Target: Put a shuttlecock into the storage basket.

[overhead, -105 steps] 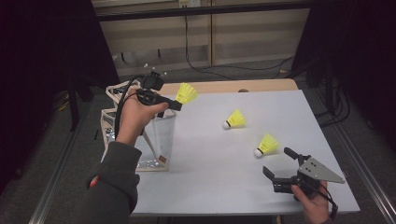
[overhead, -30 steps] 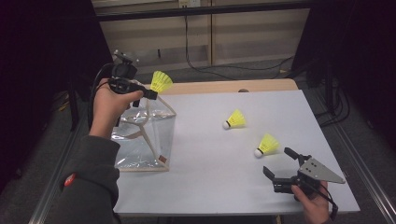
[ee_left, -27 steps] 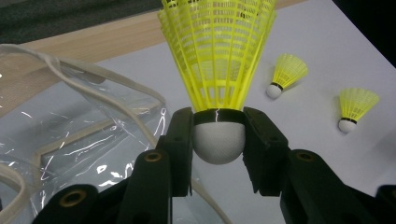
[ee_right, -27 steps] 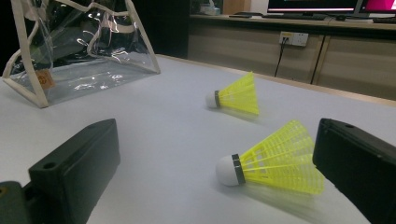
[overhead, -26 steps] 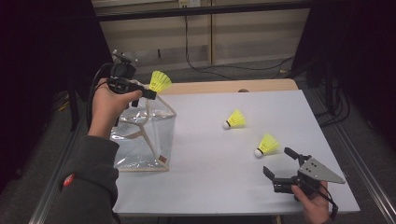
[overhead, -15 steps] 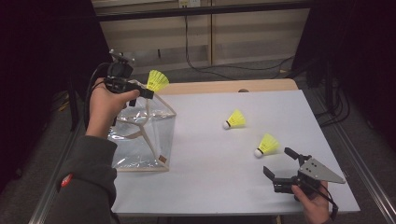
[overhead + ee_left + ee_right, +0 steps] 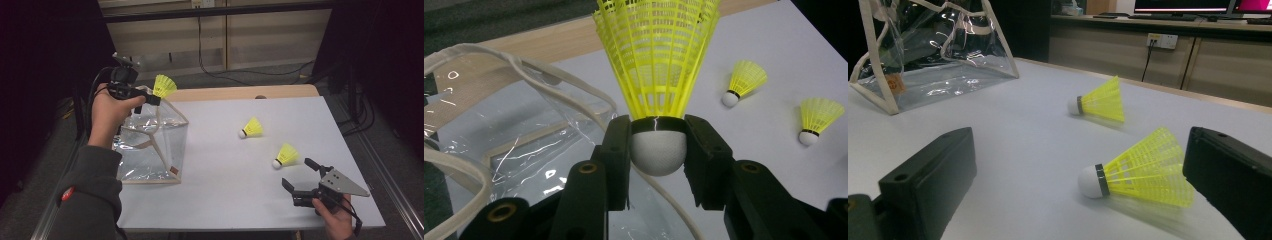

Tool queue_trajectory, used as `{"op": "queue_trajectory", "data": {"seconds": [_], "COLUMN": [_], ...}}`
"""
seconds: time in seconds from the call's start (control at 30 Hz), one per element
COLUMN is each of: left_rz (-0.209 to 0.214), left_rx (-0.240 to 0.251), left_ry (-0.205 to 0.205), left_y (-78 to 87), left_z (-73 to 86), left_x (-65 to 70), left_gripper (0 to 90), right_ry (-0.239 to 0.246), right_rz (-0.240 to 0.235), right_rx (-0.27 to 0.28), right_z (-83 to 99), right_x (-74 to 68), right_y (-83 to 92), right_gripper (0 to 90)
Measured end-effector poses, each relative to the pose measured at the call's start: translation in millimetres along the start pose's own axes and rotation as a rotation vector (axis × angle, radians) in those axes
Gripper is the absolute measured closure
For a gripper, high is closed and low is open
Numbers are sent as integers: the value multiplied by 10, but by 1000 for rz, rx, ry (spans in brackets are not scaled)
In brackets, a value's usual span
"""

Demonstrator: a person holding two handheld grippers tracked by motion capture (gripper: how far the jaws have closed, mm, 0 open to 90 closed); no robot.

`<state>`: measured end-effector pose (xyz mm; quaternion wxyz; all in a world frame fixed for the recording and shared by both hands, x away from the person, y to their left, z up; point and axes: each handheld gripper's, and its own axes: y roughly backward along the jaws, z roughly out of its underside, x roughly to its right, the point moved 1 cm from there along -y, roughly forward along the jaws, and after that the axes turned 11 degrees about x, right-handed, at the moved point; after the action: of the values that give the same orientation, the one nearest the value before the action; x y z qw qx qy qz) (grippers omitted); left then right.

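Note:
My left gripper is shut on the white cork of a yellow shuttlecock, held in the air above the far rim of a clear plastic bag at the table's left. In the left gripper view the two black pads clamp that shuttlecock's cork, skirt pointing away. Two more yellow shuttlecocks lie on the white table: one mid-table, one nearer the right hand. My right gripper rests open near the table's front right edge, the nearer shuttlecock lying just ahead of its jaws.
The bag has cream trim and loose handles and stands open-topped. A wooden strip borders the table's far edge. Dark floor, cables and a wall cabinet lie beyond.
The left hand has lifted the shuttlecock from in front of the bag up and back over its far top edge, drifting slightly in the last second. The right gripper has stayed still.

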<state>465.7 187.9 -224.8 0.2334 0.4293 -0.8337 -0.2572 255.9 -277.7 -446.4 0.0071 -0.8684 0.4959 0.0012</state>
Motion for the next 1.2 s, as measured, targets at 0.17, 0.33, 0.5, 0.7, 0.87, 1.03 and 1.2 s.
{"op": "queue_trajectory", "data": {"seconds": [0.17, 0.33, 0.5, 0.7, 0.87, 1.03, 1.2], "left_rz": [-6, -16, -21, -27, -36, -48, -52], "left_rx": [-3, -4, 4, 9, 6, 11, 12], "left_ry": [1, 2, 12, 18, 18, 31, 35], "left_y": [20, 30, 38, 70, 92, 105, 117], "left_z": [3, 9, 16, 19, 31, 54, 67], "left_x": [-24, -47, -59, -92, -126, -169, -199], "left_gripper": [651, 651, 650, 650, 650, 650, 651], "right_ry": [-1, 2, -2, -2, -1, 0, 1], "right_rz": [0, 0, 1, 1, 1, 1, 2], "right_rx": [-1, 2, 1, 1, 1, 0, 0], "right_z": [-3, -2, -3, -5, -4, -4, -4], "right_x": [1, -1, 3, 0, 2, -1, 3], "right_y": [3, -1, 3, 4, 4, 2, 3], "right_gripper": [7, 7, 7, 8, 7, 7, 8]}}
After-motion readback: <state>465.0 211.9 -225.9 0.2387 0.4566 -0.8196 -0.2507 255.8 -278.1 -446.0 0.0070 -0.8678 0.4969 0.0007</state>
